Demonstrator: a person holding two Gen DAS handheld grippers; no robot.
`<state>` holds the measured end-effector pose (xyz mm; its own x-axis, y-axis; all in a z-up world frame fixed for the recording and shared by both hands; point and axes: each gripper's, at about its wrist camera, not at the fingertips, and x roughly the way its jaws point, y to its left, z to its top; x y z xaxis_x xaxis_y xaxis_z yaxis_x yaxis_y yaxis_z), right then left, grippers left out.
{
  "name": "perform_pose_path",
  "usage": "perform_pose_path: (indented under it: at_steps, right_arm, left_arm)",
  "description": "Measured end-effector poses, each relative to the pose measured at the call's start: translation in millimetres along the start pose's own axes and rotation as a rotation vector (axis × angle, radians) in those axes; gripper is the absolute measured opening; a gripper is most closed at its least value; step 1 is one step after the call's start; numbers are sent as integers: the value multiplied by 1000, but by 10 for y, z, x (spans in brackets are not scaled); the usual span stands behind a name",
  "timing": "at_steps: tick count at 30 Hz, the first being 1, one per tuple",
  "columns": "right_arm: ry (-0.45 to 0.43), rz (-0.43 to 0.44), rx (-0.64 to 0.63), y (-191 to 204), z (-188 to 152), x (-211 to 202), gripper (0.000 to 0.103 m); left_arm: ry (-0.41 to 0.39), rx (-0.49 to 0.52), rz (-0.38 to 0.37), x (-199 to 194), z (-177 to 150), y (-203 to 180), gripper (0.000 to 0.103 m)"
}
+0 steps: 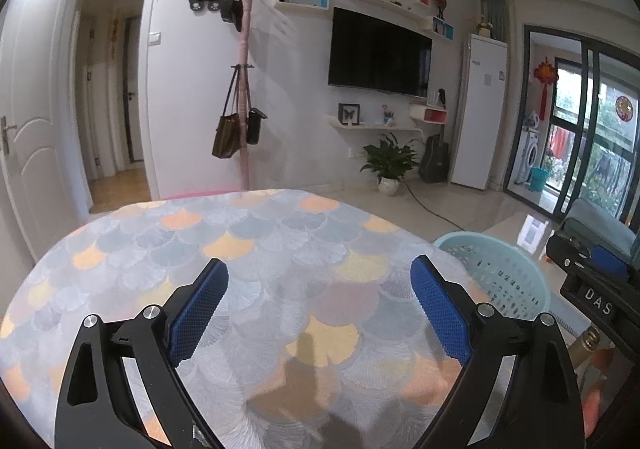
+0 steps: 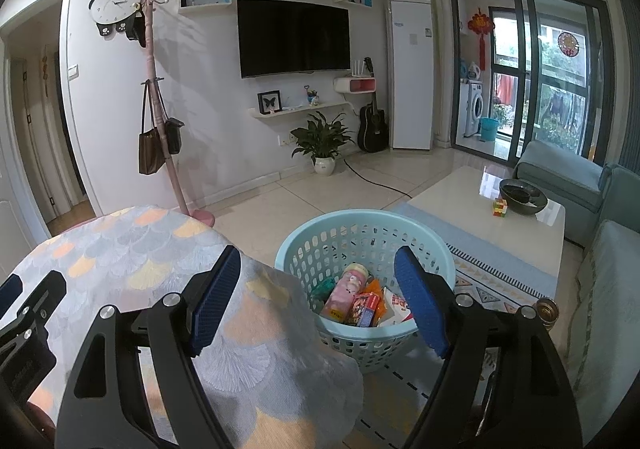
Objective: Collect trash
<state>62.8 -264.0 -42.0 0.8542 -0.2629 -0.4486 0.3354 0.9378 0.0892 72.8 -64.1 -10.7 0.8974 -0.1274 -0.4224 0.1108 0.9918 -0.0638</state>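
A light blue perforated basket (image 2: pixel 416 333) stands on the floor beside the table and holds several pieces of trash: a pink bottle (image 2: pixel 347 291), a red snack packet (image 2: pixel 365 309) and other wrappers. My right gripper (image 2: pixel 318 269) hovers open above the table's corner and the basket's near side, nothing between its blue pads. My left gripper (image 1: pixel 319 277) is open over the patterned tablecloth (image 1: pixel 240 241), empty too. In the left wrist view the basket (image 1: pixel 504 273) shows to the right, with the other gripper's black body (image 1: pixel 588 289) beyond it.
A white coffee table (image 2: pixel 460 209) with a dark bowl (image 2: pixel 522 196) and a colour cube (image 2: pixel 500 207) stands to the right, on a patterned rug (image 2: pixel 488 289). A blue-grey sofa (image 2: pixel 608 289) lines the right edge. A pink coat stand (image 2: pixel 160 109) with bags rises behind the table.
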Motion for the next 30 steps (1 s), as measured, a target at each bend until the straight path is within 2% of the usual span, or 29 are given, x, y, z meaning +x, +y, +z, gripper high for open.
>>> perform_pose_path:
  at_steps: [2,16,30]
  right_arm:
    - [0,0,-6,-2,-4,-23,75]
    - [0,-1,-14,14,4,-78,75]
    - [-1,2,-32,76,18,-79,75]
  left_arm:
    - [-9,2,15,-22,-3,-12,95]
    - [-20,28,73,-57,-2,-55,95]
    - [-22,30,72,-63,-3,-43,95]
